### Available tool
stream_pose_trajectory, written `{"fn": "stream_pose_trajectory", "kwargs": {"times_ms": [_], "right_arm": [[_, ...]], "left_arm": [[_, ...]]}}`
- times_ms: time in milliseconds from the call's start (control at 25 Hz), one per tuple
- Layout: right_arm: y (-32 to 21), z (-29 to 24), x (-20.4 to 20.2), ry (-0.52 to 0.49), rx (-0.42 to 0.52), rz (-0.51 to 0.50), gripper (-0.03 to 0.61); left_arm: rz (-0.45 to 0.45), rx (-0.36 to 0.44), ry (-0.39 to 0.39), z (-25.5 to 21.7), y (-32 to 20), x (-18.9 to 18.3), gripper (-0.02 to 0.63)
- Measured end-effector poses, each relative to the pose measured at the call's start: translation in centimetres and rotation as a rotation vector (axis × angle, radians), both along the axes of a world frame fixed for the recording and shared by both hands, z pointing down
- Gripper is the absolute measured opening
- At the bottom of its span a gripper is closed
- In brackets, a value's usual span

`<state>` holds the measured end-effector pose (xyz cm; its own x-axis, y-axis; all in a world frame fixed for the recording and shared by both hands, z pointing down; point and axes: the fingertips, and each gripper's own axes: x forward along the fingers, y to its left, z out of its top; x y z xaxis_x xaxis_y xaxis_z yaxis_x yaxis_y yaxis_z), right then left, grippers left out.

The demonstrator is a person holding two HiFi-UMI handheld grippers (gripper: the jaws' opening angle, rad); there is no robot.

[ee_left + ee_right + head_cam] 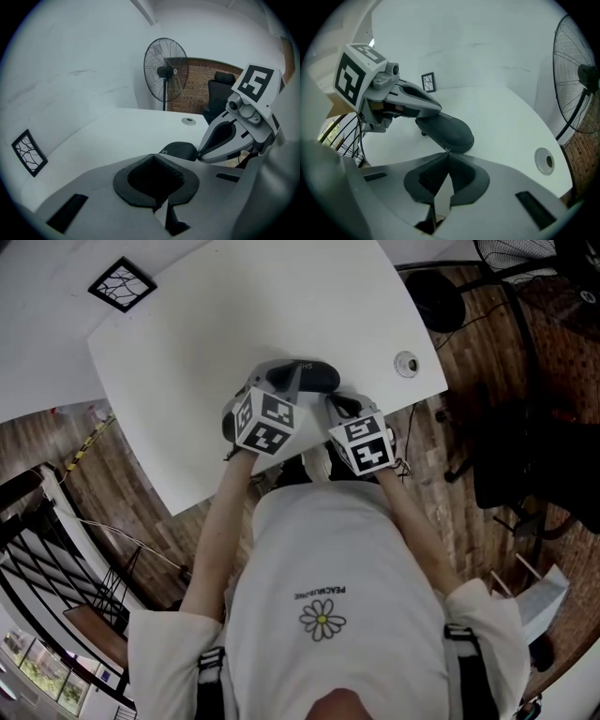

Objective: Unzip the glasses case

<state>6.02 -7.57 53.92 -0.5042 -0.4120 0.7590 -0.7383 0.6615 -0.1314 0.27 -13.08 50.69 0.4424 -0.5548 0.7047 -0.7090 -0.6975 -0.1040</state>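
A dark oval glasses case (314,374) lies on the white table (234,315) close to its near edge. My left gripper (281,381) comes onto the case's left end, its jaws closed over that end. In the right gripper view its grey fingers (419,101) sit on top of the case (447,131). My right gripper (447,153) is shut, its tips meeting at the case's near rim on a small glinting zipper pull (446,151). The left gripper view shows the case (180,151) just past my left gripper (157,157), with the right gripper (201,157) touching its right side.
A black-framed square with a crack pattern (123,283) lies at the table's far left. A round cable grommet (406,363) sits right of the case. A standing fan (165,70) and a dark chair (220,89) stand beyond the table.
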Motion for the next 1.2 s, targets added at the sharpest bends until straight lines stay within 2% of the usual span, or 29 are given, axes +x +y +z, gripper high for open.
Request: {"fn": "stream_pose_trajectory", "kwargs": {"times_ms": [280, 520, 600, 720, 880, 1040, 1200], "right_arm": [[-0.9, 0.0, 1.7, 0.089, 0.011, -0.003, 0.006], [-3.0, 0.9, 3.5, 0.139, 0.015, 0.007, 0.006], [-4.1, 1.2, 3.6, 0.165, 0.026, -0.043, 0.006], [-5.3, 1.6, 3.6, 0.22, 0.066, -0.175, 0.006], [-4.4, 1.5, 3.1, 0.282, 0.124, -0.321, 0.006], [-1.5, 1.2, -0.2, 0.213, 0.133, -0.447, 0.006], [1.1, 1.0, -4.7, 0.146, 0.136, -0.553, 0.006]], "left_arm": [[0.027, 0.004, 0.004, 0.0, 0.8, 0.5, 0.014], [0.009, -0.006, -0.017, 0.3, 1.5, 0.8, 0.012], [0.013, -0.006, -0.02, 0.4, 1.6, 0.9, 0.014], [0.006, -0.003, -0.015, 0.5, 1.8, 1.1, 0.013], [-0.046, -0.013, 0.007, 0.2, 2.4, 0.9, 0.014], [-0.141, 0.04, -0.041, -0.7, 2.5, -1.2, 0.014], [-0.253, 0.042, -0.01, -1.6, 2.9, -3.4, 0.014]]}}
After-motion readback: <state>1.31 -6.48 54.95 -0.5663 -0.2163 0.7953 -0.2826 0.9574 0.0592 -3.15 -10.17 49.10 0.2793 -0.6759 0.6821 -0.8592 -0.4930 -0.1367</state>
